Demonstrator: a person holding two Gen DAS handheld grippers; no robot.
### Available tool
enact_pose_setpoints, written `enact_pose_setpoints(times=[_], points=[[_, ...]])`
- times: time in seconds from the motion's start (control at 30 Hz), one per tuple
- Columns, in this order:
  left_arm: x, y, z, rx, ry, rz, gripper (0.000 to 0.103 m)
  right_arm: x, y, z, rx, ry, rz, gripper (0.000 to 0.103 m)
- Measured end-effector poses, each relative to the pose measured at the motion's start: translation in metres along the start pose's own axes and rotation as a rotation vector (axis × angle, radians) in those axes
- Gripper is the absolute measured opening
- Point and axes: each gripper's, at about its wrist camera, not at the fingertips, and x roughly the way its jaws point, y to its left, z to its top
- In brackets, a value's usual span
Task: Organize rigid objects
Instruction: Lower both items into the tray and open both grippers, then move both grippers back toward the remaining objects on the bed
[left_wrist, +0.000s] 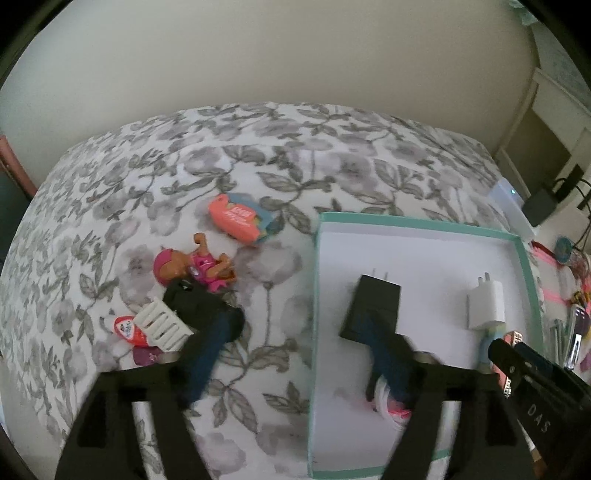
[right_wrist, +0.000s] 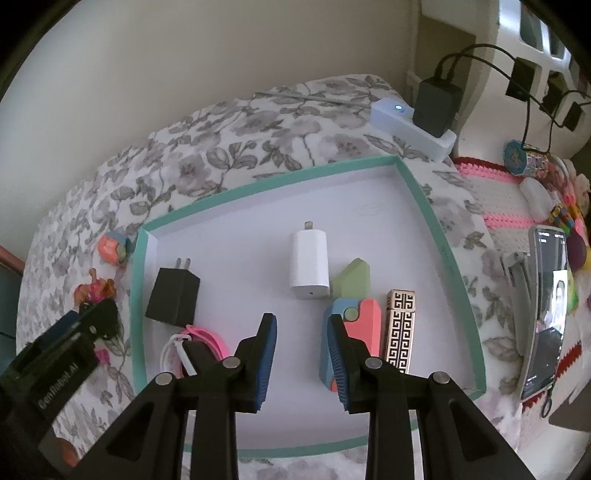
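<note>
Sorting step: left gripper (left_wrist: 295, 325) jaws spread, empty, beside teal tray (left_wrist: 524, 266); right gripper (right_wrist: 303, 354) jaws parted, empty, above tray floor. Next likely: doll (left_wrist: 192, 266) outside tray needs grasping.

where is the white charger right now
The white charger lies flat inside the teal-rimmed box, near its middle in the right wrist view, prongs toward the far wall, between the black charger and the green block.

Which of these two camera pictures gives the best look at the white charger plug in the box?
The right wrist view: the white charger plug lies whole and sharp mid-box. In the left wrist view it sits far right, smaller and slightly blurred, with its lower end against other items.
</note>
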Motion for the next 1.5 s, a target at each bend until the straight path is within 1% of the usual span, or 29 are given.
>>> enact_pose_setpoints(times=[0.03,0.1,0.2,0.27,0.37,0.43,0.5,0.57,0.6,0.67,0.7,0.97,1.13,1.37,1.5], points=[[0.000,0.001,0.000,-0.004,-0.003,0.002,0.086,0.000,0.001,0.000,-0.002,-0.001,-0.001,0.047],[-0.001,0.002,0.001,-0.006,-0.010,0.004,0.086,0.000,0.002,0.000,-0.008,-0.008,-0.004,0.056],[-0.002,0.005,0.001,-0.009,-0.022,0.022,0.088,-0.001,0.004,0.000,-0.017,-0.018,-0.005,0.060],[-0.002,0.006,0.001,-0.015,-0.023,0.025,0.090,-0.001,0.005,0.000,-0.021,-0.023,-0.009,0.065],[-0.001,0.010,0.002,-0.028,-0.022,0.029,0.090,0.000,0.007,0.000,-0.030,-0.028,-0.008,0.072],[-0.001,0.014,0.002,-0.038,-0.023,0.032,0.090,0.000,0.009,-0.001,-0.036,-0.030,-0.003,0.079],[-0.001,0.018,0.003,-0.049,-0.025,0.037,0.090,0.001,0.011,-0.001,-0.042,-0.033,0.003,0.082],[-0.001,0.021,0.004,-0.059,-0.027,0.042,0.090,0.001,0.014,-0.001,-0.050,-0.034,0.008,0.083],[-0.001,0.024,0.004,-0.065,-0.029,0.046,0.090,0.002,0.015,-0.001,-0.054,-0.035,0.011,0.084],[-0.001,0.028,0.005,-0.074,-0.030,0.050,0.090,0.002,0.017,-0.001,-0.058,-0.040,0.014,0.095],[-0.001,0.030,0.005,-0.080,-0.031,0.053,0.090,0.001,0.018,-0.001,-0.059,-0.047,0.016,0.102],[-0.002,0.054,0.009,-0.134,-0.035,0.066,0.090,-0.001,0.027,-0.001,-0.085,-0.078,0.030,0.103],[-0.007,0.073,0.013,-0.163,-0.060,0.071,0.091,-0.006,0.040,-0.001,-0.115,-0.112,0.034,0.103],[-0.019,0.108,0.018,-0.193,-0.123,0.108,0.091,-0.014,0.071,-0.004,-0.151,-0.147,0.109,0.103],[-0.023,0.133,0.020,-0.221,-0.132,0.135,0.091,-0.017,0.101,-0.010,-0.222,-0.159,0.134,0.103]])
